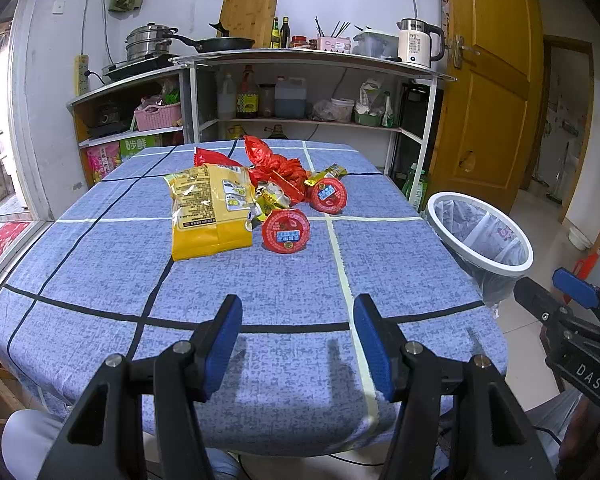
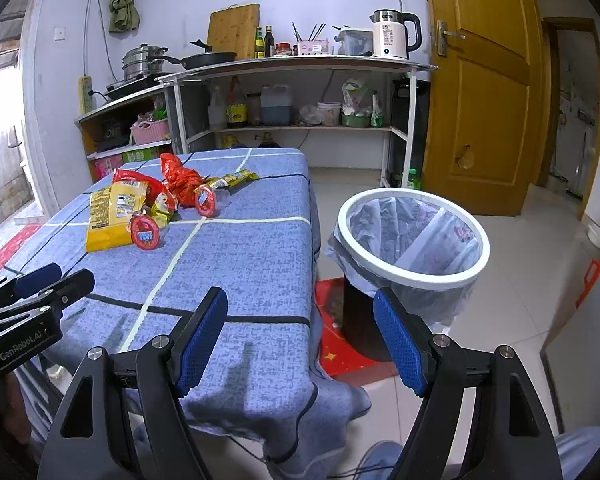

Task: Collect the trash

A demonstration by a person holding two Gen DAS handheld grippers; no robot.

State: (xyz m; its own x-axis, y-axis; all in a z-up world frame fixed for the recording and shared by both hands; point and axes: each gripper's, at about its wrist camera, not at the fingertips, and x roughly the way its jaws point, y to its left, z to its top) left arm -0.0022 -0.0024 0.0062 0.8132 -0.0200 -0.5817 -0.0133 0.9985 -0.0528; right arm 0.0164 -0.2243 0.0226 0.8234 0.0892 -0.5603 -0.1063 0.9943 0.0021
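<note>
Left wrist view: the left gripper (image 1: 298,344) hovers above the near part of the table (image 1: 100,264), jaws spread wide, nothing between the blue pads (image 1: 224,344).
Right wrist view: the right gripper (image 2: 300,340) hangs over the table's near right corner, jaws spread wide and empty, one finger over the cloth and the other in front of the bin (image 2: 414,276).
Table cover: blue cloth with dark and pale grid lines.
Trash location: one heap near the middle of the table, well apart from both grippers.
Yellow bag (image 1: 210,210): lies flat at the left of the heap, printed side up.
Red wrapper (image 1: 278,168): crumpled, behind the yellow bag, at the far side of the heap.
Near red cup (image 1: 286,231): tipped on its side, lid facing the cameras, just beside the yellow bag.
Far red cup (image 1: 327,196): also on its side, to the right of and behind the near one.
Small yellow wrappers (image 1: 270,198): tucked between the bag and the cups.
Bin: white rim, clear liner, stands on the floor just beside the table's right edge.
Background: shelf unit (image 1: 300,60) with pans, bottles and a kettle (image 1: 418,42); wooden door (image 1: 488,80) to the right.
</note>
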